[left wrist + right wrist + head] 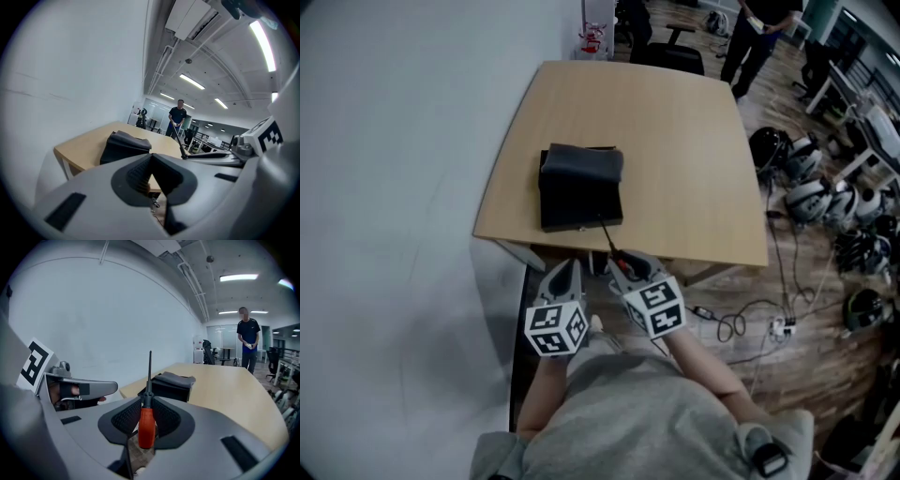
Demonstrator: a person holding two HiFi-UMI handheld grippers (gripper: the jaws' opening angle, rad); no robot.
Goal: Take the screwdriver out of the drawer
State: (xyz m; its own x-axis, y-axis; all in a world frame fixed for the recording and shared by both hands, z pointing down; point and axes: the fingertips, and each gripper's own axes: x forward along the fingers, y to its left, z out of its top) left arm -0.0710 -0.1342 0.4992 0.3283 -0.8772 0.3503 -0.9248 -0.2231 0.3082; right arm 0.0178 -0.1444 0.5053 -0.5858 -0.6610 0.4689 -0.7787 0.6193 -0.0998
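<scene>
Right gripper view: right claw point(148, 400) is pinching the screwdriver point(146, 427) near the desk point(225, 385); left claw point(151, 157) is seemingly pressing together.

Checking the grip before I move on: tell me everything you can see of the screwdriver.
The screwdriver has a glossy orange-red handle, plastic by its look, a black collar and a thin dark shaft. The right tool is shut on the handle, a ribbed black pad pressing each side. The shaft sticks out past the jaws, pointing toward the black box on the wooden table and touching nothing. The tip is too small to make out.
</scene>
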